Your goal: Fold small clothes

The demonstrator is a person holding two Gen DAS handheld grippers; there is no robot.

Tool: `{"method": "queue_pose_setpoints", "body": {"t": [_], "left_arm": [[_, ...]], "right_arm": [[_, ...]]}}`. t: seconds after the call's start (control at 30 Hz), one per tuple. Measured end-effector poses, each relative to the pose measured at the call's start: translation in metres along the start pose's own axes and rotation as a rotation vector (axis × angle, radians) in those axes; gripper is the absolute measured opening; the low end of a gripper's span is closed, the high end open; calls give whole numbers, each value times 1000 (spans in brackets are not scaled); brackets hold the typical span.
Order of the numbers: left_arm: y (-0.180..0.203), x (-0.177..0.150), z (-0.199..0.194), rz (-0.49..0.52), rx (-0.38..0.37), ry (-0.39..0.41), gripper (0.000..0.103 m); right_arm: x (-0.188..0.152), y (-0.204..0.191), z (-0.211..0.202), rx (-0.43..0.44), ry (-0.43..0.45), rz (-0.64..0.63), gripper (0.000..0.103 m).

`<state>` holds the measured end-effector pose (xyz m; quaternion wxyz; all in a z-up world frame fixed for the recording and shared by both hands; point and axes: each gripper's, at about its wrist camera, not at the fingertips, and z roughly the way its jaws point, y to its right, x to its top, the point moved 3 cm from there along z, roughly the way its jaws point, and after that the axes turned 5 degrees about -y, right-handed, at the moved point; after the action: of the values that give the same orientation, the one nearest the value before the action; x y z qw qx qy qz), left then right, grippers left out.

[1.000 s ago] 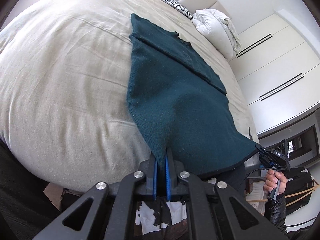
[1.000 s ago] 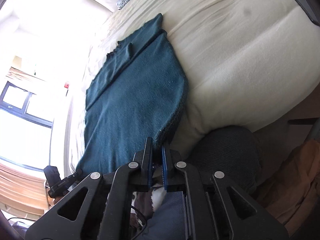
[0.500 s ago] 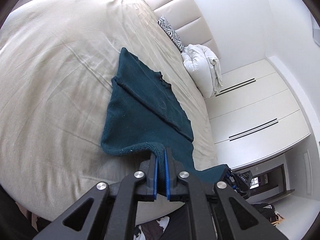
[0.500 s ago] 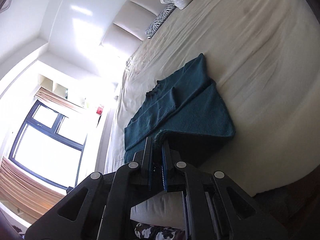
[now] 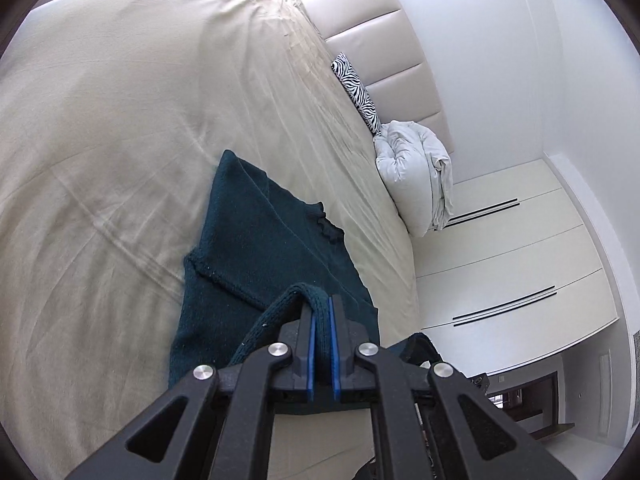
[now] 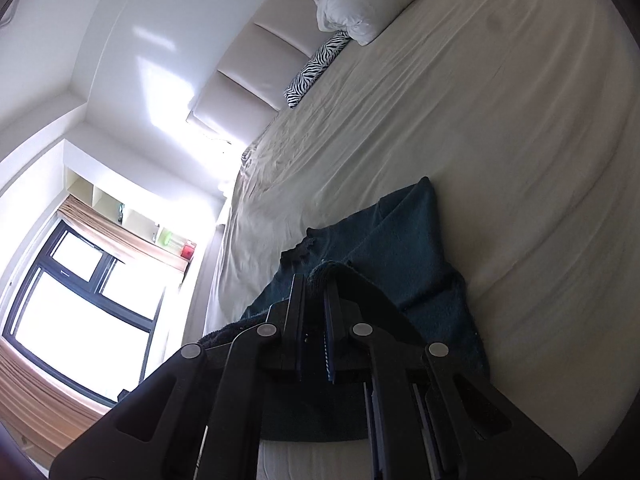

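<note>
Sweater (image 5: 256, 248) is lying on the bed (image 5: 100, 140), with its neckline end stretching away ahead of both grippers and its long axis running along your line of travel. You are holding the near hem in both: left gripper (image 5: 322, 312) and right gripper (image 6: 315, 292) fingers are pinched tight on the knit, one at each corner, level with each other. Judging by this, you are carrying the hem forward over the body toward the neckline (image 5: 330, 228).
</note>
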<state>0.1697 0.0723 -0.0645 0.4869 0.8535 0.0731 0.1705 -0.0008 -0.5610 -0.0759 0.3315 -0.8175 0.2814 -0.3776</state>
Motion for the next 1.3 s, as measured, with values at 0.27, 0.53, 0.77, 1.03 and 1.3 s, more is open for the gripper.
{"method": "queue_pose_setpoints", "body": {"t": [0.27,0.53,0.77,1.03,1.3], "left_arm": [[-4,62,53,-26,30,16,6],[-30,111,108,-52,110,10,7],[-53,135,148,-67,185,-3,9],[-60,141,140,-83,156,31,55],[-51,114,111,-11,200,52,63]], "right_arm": [[49,14,72,-76,-14,2,7],[88,43,146,-183,-40,15,7],[106,69,205,-263,-78,58,9],[105,90,232,-308,-56,61,19],[98,79,188,-357,31,47,52]]}}
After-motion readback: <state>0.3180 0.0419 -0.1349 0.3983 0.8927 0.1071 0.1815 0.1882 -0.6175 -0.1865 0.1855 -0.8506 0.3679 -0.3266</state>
